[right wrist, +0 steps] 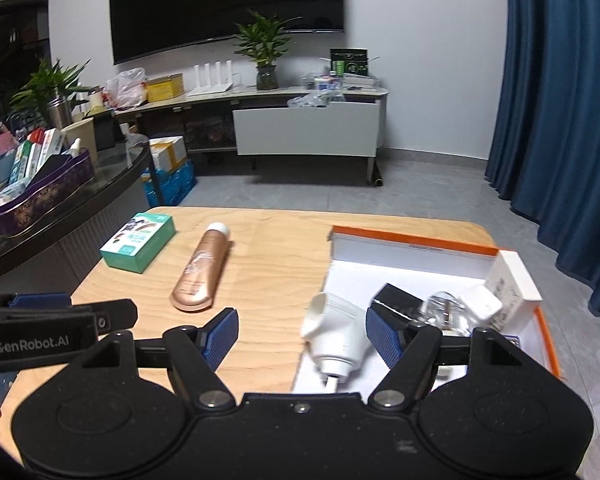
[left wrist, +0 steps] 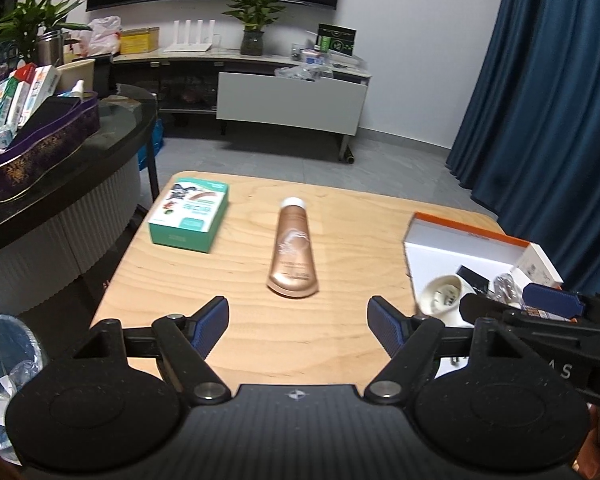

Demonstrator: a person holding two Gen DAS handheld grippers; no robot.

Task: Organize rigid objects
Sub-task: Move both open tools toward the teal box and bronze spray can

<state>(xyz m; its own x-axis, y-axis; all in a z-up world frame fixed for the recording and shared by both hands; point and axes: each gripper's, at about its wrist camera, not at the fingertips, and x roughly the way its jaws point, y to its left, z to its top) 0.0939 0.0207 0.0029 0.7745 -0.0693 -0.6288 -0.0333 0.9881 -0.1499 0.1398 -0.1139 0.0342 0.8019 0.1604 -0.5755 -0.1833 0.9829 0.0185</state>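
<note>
A bronze tube (left wrist: pixel 293 250) with a white cap lies mid-table, also in the right wrist view (right wrist: pixel 201 268). A green box (left wrist: pixel 189 214) lies at the far left (right wrist: pixel 138 241). An orange-rimmed white box (left wrist: pixel 466 236) at the right (right wrist: pixel 412 242) holds a white tube (right wrist: pixel 334 330), a black item (right wrist: pixel 398 300), a clear bottle (right wrist: pixel 442 308) and a white carton (right wrist: pixel 510 276). My left gripper (left wrist: pixel 298 326) is open and empty, just short of the bronze tube. My right gripper (right wrist: pixel 300 336) is open at the box's near left edge, the white tube lying loose between its jaws.
The wooden table (left wrist: pixel 252 320) ends close ahead over grey floor. A dark counter (left wrist: pixel 112 136) with a purple tray of boxes (left wrist: pixel 40 144) stands to the left. A TV stand (left wrist: pixel 292 100) and blue curtain (left wrist: pixel 540 100) are beyond. A bin (left wrist: pixel 4 364) sits lower left.
</note>
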